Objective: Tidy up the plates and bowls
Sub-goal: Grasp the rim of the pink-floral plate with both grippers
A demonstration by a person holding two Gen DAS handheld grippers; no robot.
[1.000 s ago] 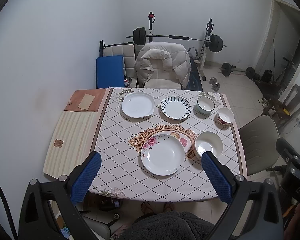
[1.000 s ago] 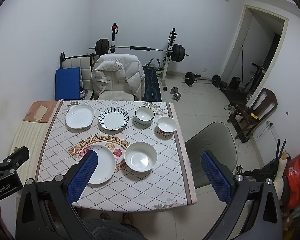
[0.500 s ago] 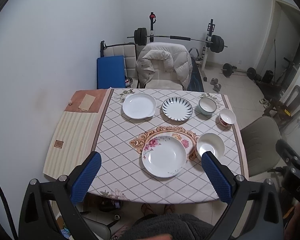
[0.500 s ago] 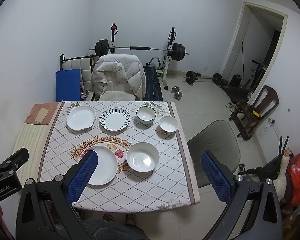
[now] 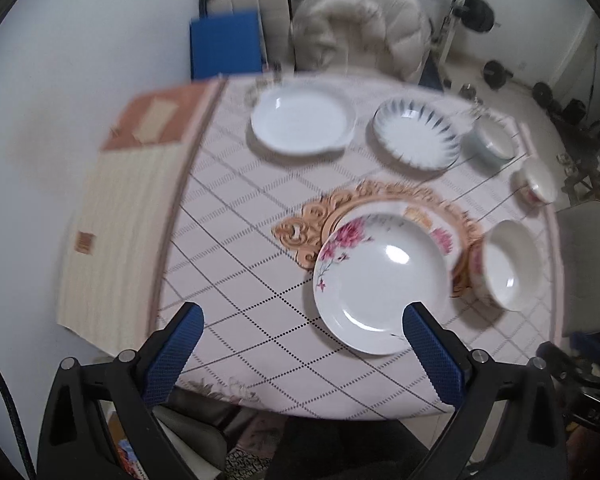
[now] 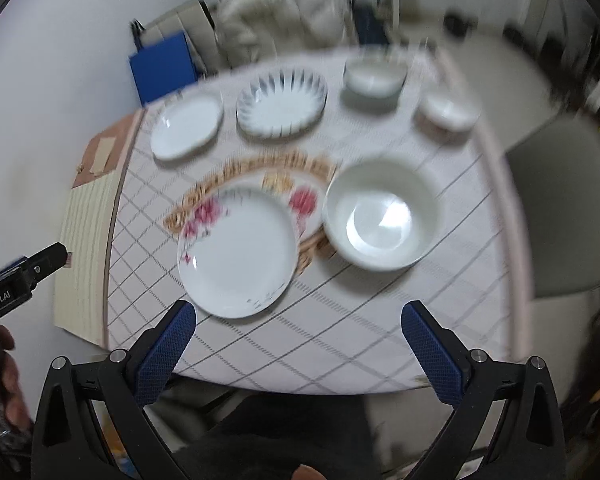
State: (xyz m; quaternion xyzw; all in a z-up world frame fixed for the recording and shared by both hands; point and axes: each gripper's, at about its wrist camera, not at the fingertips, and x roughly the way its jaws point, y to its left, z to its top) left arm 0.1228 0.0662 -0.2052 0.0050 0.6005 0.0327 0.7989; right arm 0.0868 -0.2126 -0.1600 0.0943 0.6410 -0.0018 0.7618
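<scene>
A floral white plate (image 5: 380, 284) (image 6: 238, 254) lies near the table's front edge, beside a big white bowl (image 5: 508, 266) (image 6: 382, 214). Farther back sit a plain white plate (image 5: 302, 122) (image 6: 186, 126), a blue-striped plate (image 5: 416, 132) (image 6: 282, 102), a pale green bowl (image 5: 492, 142) (image 6: 374, 78) and a small floral bowl (image 5: 536, 182) (image 6: 446, 112). My left gripper (image 5: 300, 320) hovers open above the front edge, its right finger over the floral plate's rim. My right gripper (image 6: 298, 318) hangs open above the front edge, below the plate and bowl. Both hold nothing.
The table (image 5: 236, 248) wears a checked cloth with a gold medallion (image 5: 300, 232). A striped mat (image 5: 120, 216) drapes its left end. A chair with a white jacket (image 5: 360, 28) stands behind, a grey chair (image 6: 564, 208) on the right. Gym weights (image 5: 492, 72) lie beyond.
Both grippers have dropped down and forward toward the table, so the dishes look much larger. The views are motion-blurred. No dish has moved.
</scene>
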